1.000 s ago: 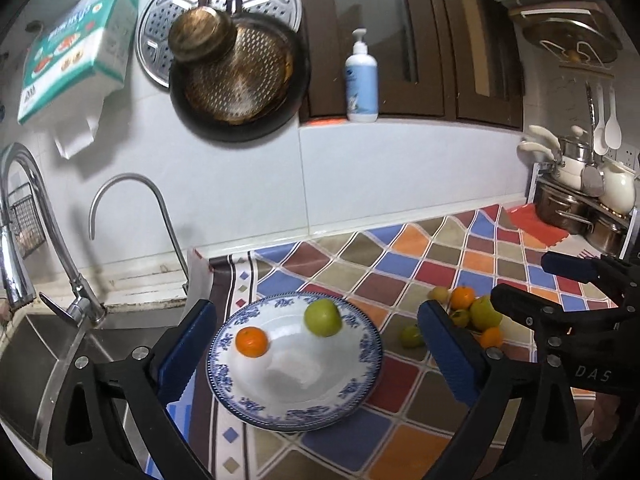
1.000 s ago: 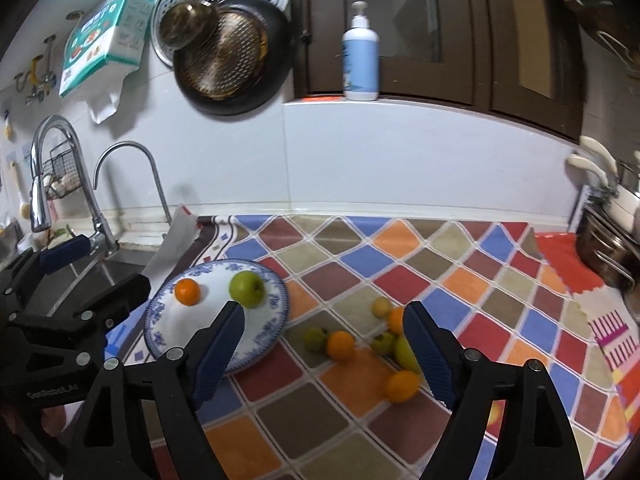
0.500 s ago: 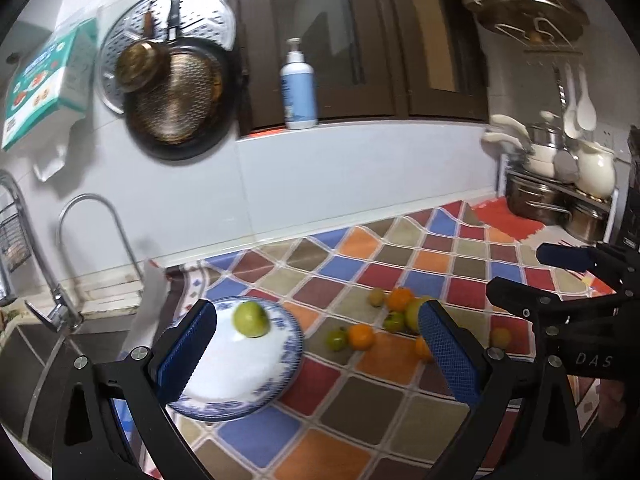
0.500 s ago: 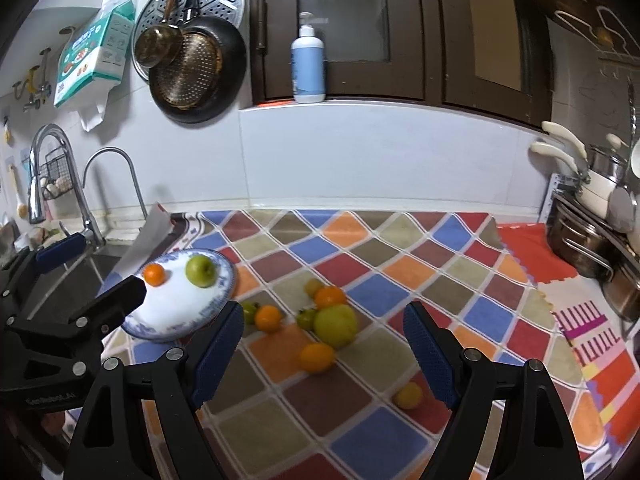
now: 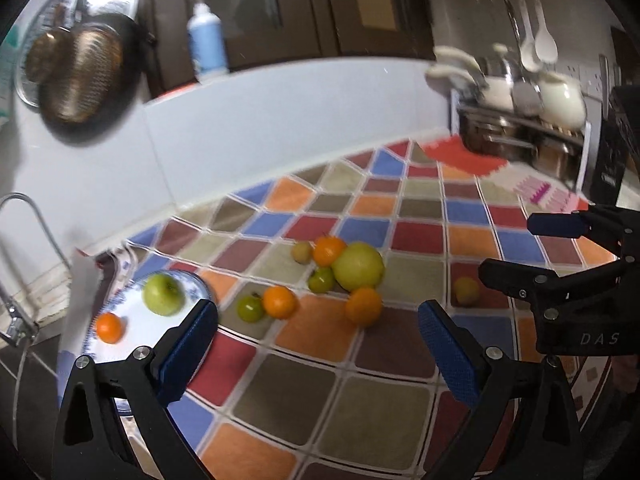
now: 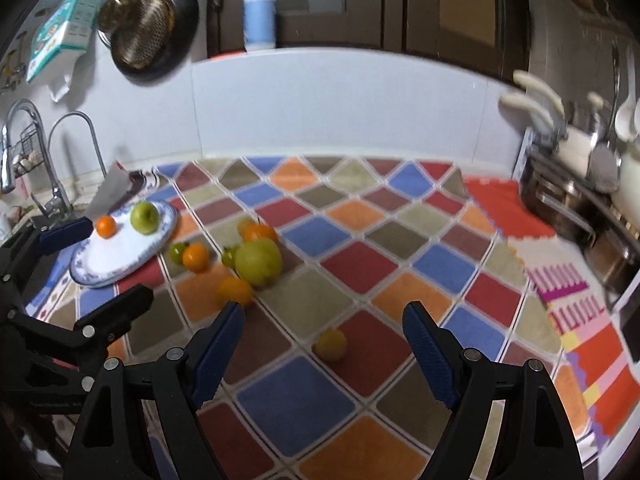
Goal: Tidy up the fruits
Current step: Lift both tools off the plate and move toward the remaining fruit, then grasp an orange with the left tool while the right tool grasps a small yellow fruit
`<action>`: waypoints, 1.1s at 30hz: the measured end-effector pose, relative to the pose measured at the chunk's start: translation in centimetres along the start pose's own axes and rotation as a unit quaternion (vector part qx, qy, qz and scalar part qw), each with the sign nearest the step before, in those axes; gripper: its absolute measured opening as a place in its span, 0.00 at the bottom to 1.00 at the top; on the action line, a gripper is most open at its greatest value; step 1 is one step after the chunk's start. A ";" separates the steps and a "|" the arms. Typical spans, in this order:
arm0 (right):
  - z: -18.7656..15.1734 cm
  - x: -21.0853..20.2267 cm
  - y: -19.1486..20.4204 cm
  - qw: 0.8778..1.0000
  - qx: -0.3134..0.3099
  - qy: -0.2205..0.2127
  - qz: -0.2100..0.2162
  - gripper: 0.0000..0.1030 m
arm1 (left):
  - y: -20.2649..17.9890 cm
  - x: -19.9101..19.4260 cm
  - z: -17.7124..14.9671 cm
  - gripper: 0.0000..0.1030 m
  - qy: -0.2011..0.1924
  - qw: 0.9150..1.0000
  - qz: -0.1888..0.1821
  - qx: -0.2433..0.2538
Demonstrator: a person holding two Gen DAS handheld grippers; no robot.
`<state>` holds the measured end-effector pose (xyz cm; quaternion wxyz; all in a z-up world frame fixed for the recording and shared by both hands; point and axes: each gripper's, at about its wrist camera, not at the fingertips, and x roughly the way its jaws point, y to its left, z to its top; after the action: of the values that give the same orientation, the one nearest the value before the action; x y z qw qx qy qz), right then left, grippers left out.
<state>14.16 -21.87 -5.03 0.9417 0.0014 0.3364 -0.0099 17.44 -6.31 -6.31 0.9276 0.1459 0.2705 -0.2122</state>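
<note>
Mat [image 6: 360,268]: carries the plate [image 6: 160,242], far left, holding one apple [image 6: 145,218] and one orange [image 6: 106,227]. Loose fruit: cluster [image 6: 258,262] beside the plate, plus a lone yellow fruit [image 6: 330,345] well apart. Right gripper [image 6: 322,354], jaws apart and empty, frames that round, axis-less fruit just ahead; left gripper [image 5: 318,344], likewise apart, faces the cluster.

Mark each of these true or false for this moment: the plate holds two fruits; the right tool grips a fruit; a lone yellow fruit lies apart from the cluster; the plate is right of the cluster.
1. The plate holds a green apple and an orange. True.
2. The right tool grips a fruit. False: open and empty.
3. A yellow fruit lies apart from the cluster. True.
4. The plate is right of the cluster. False: left, by the sink.
</note>
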 end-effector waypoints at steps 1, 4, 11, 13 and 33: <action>-0.3 0.4 -0.2 1.000 0.003 0.008 0.002 0.79 | -0.2 0.6 -0.2 0.96 0.007 1.000 -0.006 0.005; -1.0 1.8 -0.5 0.999 0.007 0.030 0.009 0.75 | -0.7 2.0 -0.5 0.92 0.027 0.999 -0.020 0.015; -1.9 4.2 -1.1 0.997 0.019 0.069 0.025 0.60 | -1.6 5.1 -0.8 0.82 0.055 0.997 -0.050 0.038; -1.9 4.7 -1.2 0.997 0.022 0.076 0.028 0.57 | -1.7 5.9 -0.7 0.79 0.061 0.996 -0.058 0.040; -2.0 8.0 -1.9 0.989 0.051 0.120 0.062 0.32 | -2.4 10.4 0.2 0.41 0.113 0.989 -0.093 0.028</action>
<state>19.04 -23.87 -11.63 0.8919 0.0717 0.4453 0.0316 24.39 -11.75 -12.37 0.8632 0.1687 0.3796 -0.2869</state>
